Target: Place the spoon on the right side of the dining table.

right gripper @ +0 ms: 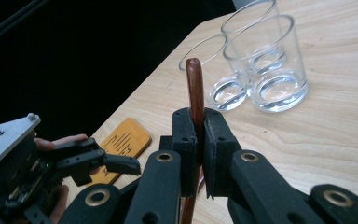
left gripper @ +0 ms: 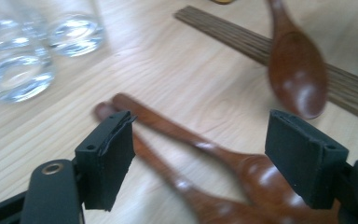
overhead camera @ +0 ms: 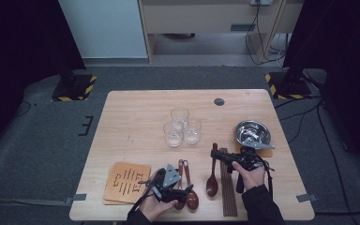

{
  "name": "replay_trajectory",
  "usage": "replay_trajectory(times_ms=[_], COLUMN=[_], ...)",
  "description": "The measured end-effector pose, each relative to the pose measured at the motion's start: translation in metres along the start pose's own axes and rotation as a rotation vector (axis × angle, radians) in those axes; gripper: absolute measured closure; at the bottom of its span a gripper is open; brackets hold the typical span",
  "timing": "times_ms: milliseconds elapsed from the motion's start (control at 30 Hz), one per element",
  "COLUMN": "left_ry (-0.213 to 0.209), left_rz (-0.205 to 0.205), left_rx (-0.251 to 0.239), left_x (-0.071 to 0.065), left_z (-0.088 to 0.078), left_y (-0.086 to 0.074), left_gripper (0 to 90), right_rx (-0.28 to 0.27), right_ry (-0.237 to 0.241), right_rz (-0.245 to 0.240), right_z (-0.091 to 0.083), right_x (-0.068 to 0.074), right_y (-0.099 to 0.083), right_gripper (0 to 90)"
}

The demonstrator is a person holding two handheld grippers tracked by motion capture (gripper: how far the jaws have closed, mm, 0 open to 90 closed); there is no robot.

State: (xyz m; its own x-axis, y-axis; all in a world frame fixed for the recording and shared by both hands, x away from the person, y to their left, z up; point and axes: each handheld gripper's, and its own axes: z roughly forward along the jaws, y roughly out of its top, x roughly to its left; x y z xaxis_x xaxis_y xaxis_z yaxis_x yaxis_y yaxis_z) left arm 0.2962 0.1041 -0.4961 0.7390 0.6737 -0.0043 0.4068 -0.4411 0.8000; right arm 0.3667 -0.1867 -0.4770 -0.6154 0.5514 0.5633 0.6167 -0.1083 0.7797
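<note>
Two brown wooden spoons (overhead camera: 186,180) lie side by side on the table, crossing low in the left gripper view (left gripper: 168,126). My left gripper (left gripper: 200,149) hovers over them with its jaws wide apart and nothing pressed between the pads; in the high view it sits at the front edge (overhead camera: 180,193). My right gripper (right gripper: 198,121) is shut on the thin handle of a third spoon (right gripper: 195,84). That spoon (overhead camera: 212,180) hangs bowl-down just left of a bundle of dark wooden sticks (overhead camera: 227,183), held by the right gripper (overhead camera: 214,153).
Three clear glasses (overhead camera: 180,126) cluster at the table's middle. A steel bowl (overhead camera: 253,132) stands at the right on an orange mat. A slotted wooden coaster (overhead camera: 127,182) lies front left. The table edge is close behind both hands.
</note>
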Motion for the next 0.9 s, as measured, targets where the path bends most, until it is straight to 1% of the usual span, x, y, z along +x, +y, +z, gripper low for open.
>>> replay_trajectory(times_ms=[100,267,567,667,900], left_ry=[0.025,0.072,0.161,0.185,0.24], left_rz=[-0.02,-0.061,-0.134,-0.156,-0.204], left_rx=[-0.004,-0.006,-0.026,-0.028,-0.011], left_x=[0.01,0.029,0.062,0.07,0.089], left_z=[-0.007,-0.019,-0.045,-0.052,-0.064], left_y=[-0.004,-0.012,-0.027,-0.033,-0.05], left_gripper=[23.0,22.9,22.3,22.1,21.7], right_rx=[-0.006,-0.001,-0.014,-0.018,-0.025], right_ry=[-0.013,-0.025,-0.034,-0.036,-0.045], right_rz=[-0.006,-0.013,-0.024,-0.029,-0.035], right_z=[-0.002,-0.003,-0.005,-0.006,-0.007], right_x=[-0.001,-0.001,-0.001,-0.001,-0.001], right_y=[0.001,0.002,0.006,0.007,0.009], right_gripper=[85.0,85.0,85.0,85.0,85.0])
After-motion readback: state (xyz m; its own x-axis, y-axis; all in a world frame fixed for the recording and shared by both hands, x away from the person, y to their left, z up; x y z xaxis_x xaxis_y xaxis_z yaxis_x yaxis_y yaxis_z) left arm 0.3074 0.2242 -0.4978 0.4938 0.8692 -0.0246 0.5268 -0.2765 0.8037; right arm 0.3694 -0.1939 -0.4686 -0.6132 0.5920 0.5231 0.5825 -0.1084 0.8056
